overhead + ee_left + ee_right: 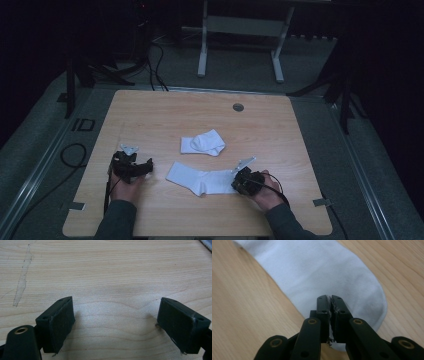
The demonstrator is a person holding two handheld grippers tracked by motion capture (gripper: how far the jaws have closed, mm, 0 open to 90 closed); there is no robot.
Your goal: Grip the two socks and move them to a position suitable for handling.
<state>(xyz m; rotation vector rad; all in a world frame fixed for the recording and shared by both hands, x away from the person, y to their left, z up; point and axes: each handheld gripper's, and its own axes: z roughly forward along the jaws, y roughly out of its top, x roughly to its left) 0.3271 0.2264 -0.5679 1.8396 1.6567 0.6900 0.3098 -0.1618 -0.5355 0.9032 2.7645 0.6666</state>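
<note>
The right gripper (240,183) is at the near right part of the bench (150,112), in the person's right hand (265,192). In the right gripper view its two black fingers (323,308) are pressed together, flat pad against flat pad, with only a thin line between them. They are over the rounded end of a white sock (324,272), but I cannot tell if any cloth is caught between the pads. The sock is of soft, fine knitted cloth, smooth and a little creased, and it lies flat on the wood. In the high view this flat sock (197,177) stretches from the right gripper toward the middle of the bench, long and slightly bent.

The left gripper (131,167) is at the near left, well apart from the sock, in the left hand (122,190). Its fingers (58,325) stand wide open, with nothing between them. The pads are thick, dark, rectangular blocks with a matte and slightly worn face. Under them is bare wood, pale, with wavy grain and one long light scratch.

Farther away, near the middle, lies a second white sock (202,143), folded into a short, puffy shape. Beyond it a small round grey cap (238,107) sits in the bench top near the far edge. The bench has rounded corners. Behind it stands a white metal frame (240,40) on a grey floor.
</note>
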